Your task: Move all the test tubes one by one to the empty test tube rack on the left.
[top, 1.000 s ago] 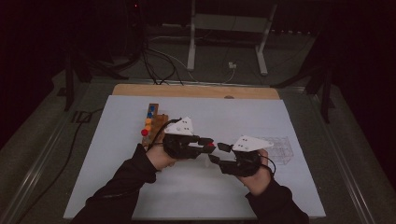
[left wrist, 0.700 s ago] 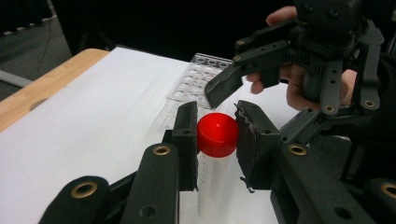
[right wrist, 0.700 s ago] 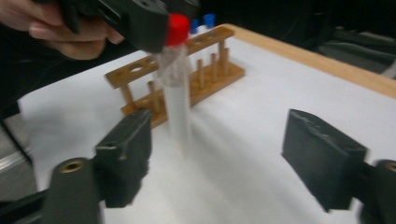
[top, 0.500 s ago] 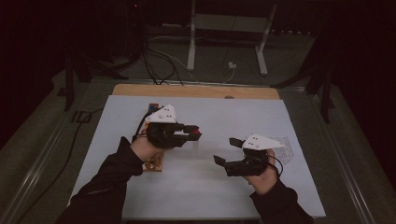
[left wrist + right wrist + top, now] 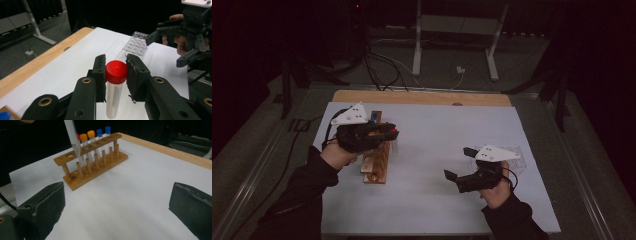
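A clear tube with a red cap [image 5: 116,72] is clamped by its cap in my left gripper [image 5: 116,75], which is shut on it. In the high view that left gripper [image 5: 389,132] hovers over the wooden tube rack [image 5: 377,162] at the left of the white sheet. The right gripper view shows the tube's body [image 5: 75,142] hanging above the rack [image 5: 95,167], which holds orange-capped [image 5: 83,137] and blue-capped [image 5: 107,130] tubes. My right gripper [image 5: 459,163] sits low at the right, its jaws just opened wide with nothing between them.
A clear plastic blister tray [image 5: 517,157] lies on the white sheet [image 5: 437,200] beside the right hand. A bare wooden strip [image 5: 422,97] runs along the table's far edge. Cables and a metal stand's legs lie on the floor beyond.
The left gripper has carried the red-capped tube leftward and up, away from the right gripper, to above the rack. The right gripper's jaws have spread wide; that hand stayed in place.
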